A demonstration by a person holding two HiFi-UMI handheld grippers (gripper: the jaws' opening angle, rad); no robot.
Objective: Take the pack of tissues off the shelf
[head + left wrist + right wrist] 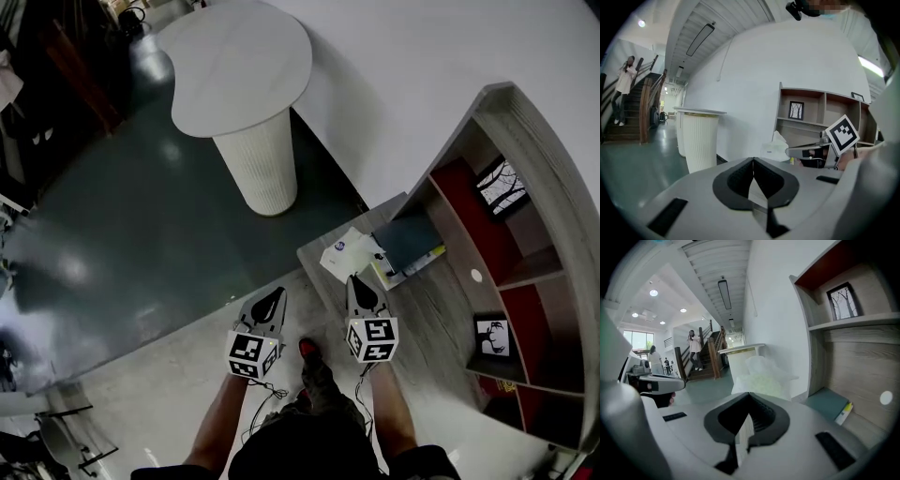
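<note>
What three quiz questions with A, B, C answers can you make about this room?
1. Where is the pack of tissues?
A. on the round table
B. on the shelf's wooden ledge, beside the teal book
C. on the floor
2. How many framed pictures are in the shelf?
A. one
B. two
C. four
3. How are the right gripper's jaws?
A. wide open
B. gripping the tissues
C. shut, empty
Answers: B, the head view shows it there; B, one each in two compartments; C, pads meet, nothing between.
</note>
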